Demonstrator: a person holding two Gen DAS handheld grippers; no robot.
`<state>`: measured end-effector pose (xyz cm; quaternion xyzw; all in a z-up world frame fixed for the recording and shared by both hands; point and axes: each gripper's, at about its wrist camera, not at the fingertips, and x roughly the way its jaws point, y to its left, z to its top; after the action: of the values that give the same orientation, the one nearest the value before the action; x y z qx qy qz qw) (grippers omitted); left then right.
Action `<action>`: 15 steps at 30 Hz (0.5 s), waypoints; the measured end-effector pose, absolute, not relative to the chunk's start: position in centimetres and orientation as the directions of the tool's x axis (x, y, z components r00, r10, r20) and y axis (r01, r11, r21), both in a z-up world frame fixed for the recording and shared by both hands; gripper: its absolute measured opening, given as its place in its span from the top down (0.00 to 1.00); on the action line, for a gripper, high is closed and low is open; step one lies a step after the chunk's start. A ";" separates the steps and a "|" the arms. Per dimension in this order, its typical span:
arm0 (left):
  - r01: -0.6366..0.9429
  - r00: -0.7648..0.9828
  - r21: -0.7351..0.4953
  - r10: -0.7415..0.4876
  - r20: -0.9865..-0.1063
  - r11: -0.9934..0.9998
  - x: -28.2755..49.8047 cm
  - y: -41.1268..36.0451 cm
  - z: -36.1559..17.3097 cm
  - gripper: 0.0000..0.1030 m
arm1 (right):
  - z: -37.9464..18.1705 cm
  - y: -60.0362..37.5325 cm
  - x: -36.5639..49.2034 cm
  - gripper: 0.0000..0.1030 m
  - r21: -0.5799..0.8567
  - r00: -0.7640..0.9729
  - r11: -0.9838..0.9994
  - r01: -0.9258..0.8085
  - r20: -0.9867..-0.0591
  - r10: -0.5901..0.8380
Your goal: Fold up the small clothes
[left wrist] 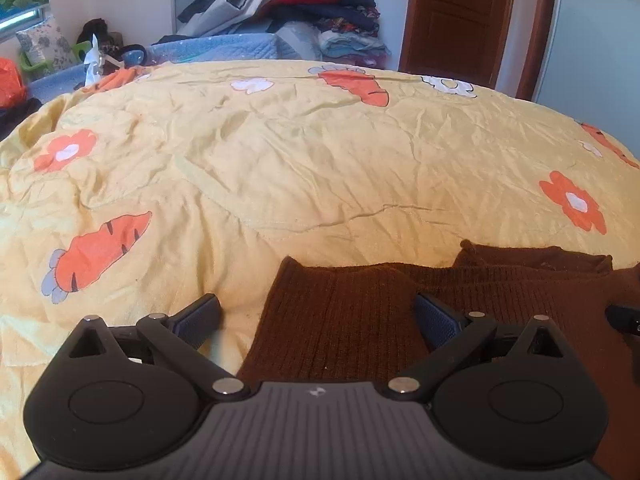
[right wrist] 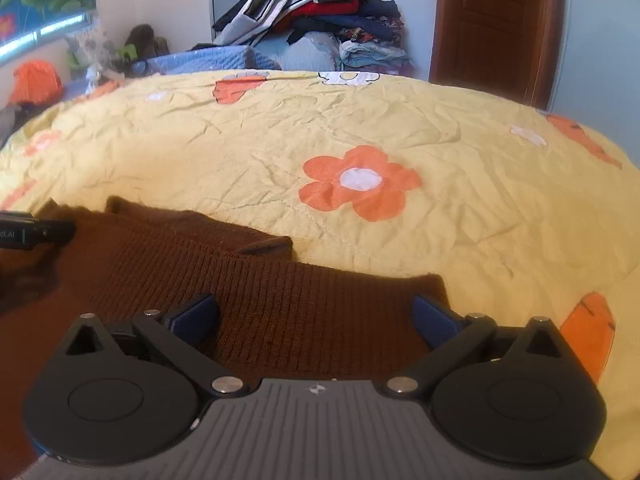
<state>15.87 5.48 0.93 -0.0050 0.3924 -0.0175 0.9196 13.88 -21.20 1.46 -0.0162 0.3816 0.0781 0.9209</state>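
Two tongs are in my hands, and both stand wide open with nothing held. The left tongs [left wrist: 318, 314] hang over the left edge of the brown sweater [left wrist: 360, 320]. One pad [left wrist: 200, 316] is over the yellow quilt [left wrist: 320, 160], just off the sweater, and the other pad is over the knit. The right tongs [right wrist: 316, 316] hang over the right edge of the brown sweater [right wrist: 260, 288], with both blue pads above the cloth. I can see the tip of the left tongs poking in at the far left of the right camera's view.

The sweater lies flat on the bed, close to me, on the near part of the quilt. I think it lies spread like this so I can fold it neatly. My tongs sit one at each side of it, so I guess I can take both edges at once when I need to.

The sweater is soft knit with thin ribs running along it. Its far edge has a bumpy, folded part, maybe the collar or a sleeve; I cannot tell which. The quilt is crinkly and puffy, with orange flowers and carrots on it. Beyond the sweater, past the bed, a big pile of clothes [left wrist: 300, 0] sits near a brown door [left wrist: 460, 20].
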 end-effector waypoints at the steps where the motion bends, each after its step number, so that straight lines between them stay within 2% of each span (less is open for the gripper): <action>1: 0.009 0.688 -0.020 -0.021 -0.725 1.000 15.4 5.5 1.3 0.00 | 1.5 -21.3 13.9 0.00 0.036 0.697 0.987 -0.154 -0.704 0.135; 3: -0.014 0.714 -0.027 -0.009 -0.700 1.000 13.1 5.5 2.9 0.01 | 2.0 -21.5 13.3 0.01 0.031 0.708 0.991 -0.133 -0.696 0.117; 5: 0.057 0.755 -0.064 -0.085 -0.650 0.996 9.9 5.2 4.3 0.00 | 3.2 -21.6 11.6 0.01 0.009 0.721 0.998 -0.065 -0.691 0.053; 6: 0.095 0.762 -0.057 -0.109 -0.639 0.994 8.6 4.7 4.7 0.00 | 3.8 -21.8 10.4 0.01 0.039 0.736 0.996 -0.074 -0.672 0.081; 8: 0.160 0.741 -0.029 -0.139 -0.657 0.987 7.3 3.5 4.1 0.00 | 4.4 -21.7 8.2 0.00 0.094 0.742 0.988 -0.119 -0.653 0.152; 10: 0.169 0.693 0.005 -0.115 -0.712 0.986 7.5 3.0 1.7 0.00 | 3.3 -21.0 7.3 0.00 0.061 0.698 0.989 -0.136 -0.702 0.140; 11: 0.162 0.734 0.025 -0.104 -0.671 0.986 7.1 3.3 0.7 0.00 | 2.2 -20.7 7.0 0.00 0.028 0.677 0.989 -0.148 -0.725 0.122; 12: 0.162 0.730 0.011 -0.112 -0.675 0.987 7.4 3.4 0.6 0.00 | 1.7 -21.0 6.0 0.00 0.029 0.729 0.986 -0.165 -0.670 0.142; 15: 0.134 0.731 0.033 -0.076 -0.678 0.990 7.8 3.1 0.7 0.00 | 1.6 -21.6 6.1 0.00 0.066 0.726 0.985 -0.162 -0.668 0.164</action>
<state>7.84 3.09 0.67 0.0399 0.3621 -0.0565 0.9296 6.10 -21.62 1.62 0.0016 0.3597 0.0877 0.9289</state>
